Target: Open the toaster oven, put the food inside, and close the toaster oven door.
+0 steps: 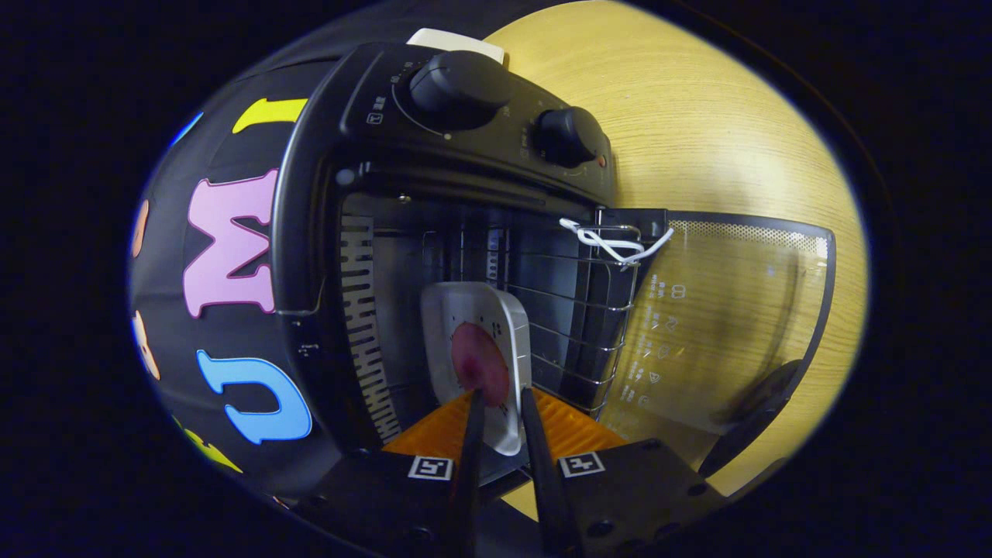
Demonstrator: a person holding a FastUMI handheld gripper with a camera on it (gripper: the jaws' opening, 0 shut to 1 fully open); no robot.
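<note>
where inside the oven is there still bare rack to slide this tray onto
The gripper has its jaws shut on the white tray holding a piece of pink food. Bare wire rack lies between the tray and the open glass door. It is crowded between the tray and the slotted inner wall of the toaster oven.

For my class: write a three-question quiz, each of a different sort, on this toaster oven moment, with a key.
1. True or false: the toaster oven door is shut.
2. The hand-held gripper grips: A) a knob B) the tray C) the door.
3. Fill in: the food lies on the ____.

Key: 1 false, the door is open. 2 B, both fingers pinch the tray's near rim, tray partly inside over the wire rack. 3 tray.
</note>
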